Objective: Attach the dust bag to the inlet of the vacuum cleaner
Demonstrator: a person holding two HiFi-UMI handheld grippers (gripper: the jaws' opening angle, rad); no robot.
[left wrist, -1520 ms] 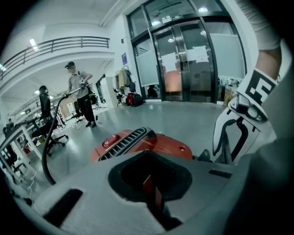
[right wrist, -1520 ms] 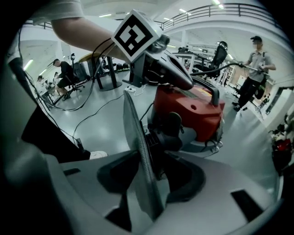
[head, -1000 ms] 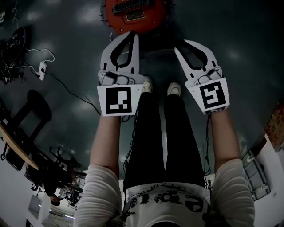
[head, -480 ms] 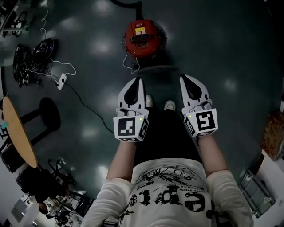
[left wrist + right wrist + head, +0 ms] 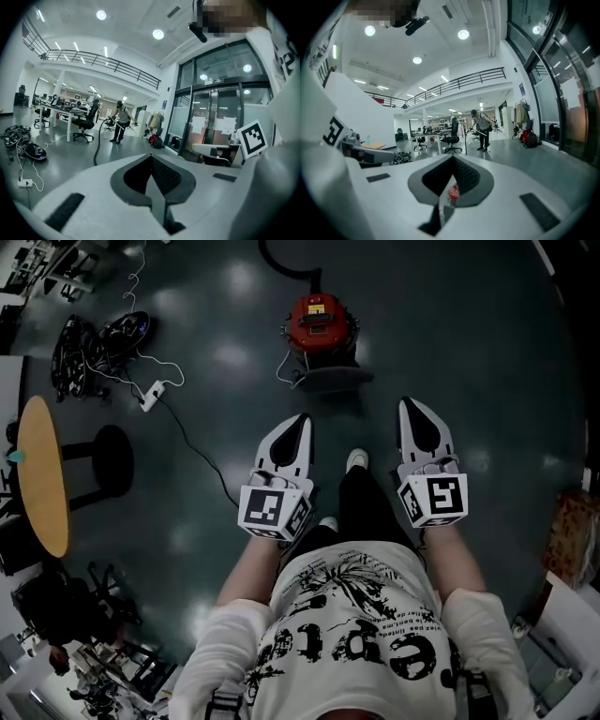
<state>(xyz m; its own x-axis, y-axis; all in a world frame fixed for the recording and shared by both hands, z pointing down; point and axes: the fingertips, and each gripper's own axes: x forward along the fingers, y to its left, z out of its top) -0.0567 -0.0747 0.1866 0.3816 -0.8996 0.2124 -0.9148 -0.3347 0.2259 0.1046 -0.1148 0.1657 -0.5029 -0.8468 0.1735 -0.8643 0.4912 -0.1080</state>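
The left gripper (image 5: 151, 156) has its fingers pressed together with nothing between them. The right gripper (image 5: 451, 157) is closed the same way and just as empty. Only the red vacuum cleaner (image 5: 453, 192) shows far off through the slot behind its fingertips.

A second ago both grippers were low, right at the vacuum cleaner, with the person bent over it and the right fingers partly apart. Now the person stands upright, both grippers are raised and level, and the machine sits well apart from them on the floor (image 5: 487, 352), ahead of the person's shoes. This looks like a step back from the work, either finished or paused, since neither gripper carries a dust bag.

From above, the vacuum cleaner is a round canister standing upright, so it has no clear long axis. Its hose (image 5: 281, 263) leaves the far side and curves away. A flat grey shape (image 5: 333, 379) lies against its near side, too dim to tell whether it is the bag, a lid or shadow.
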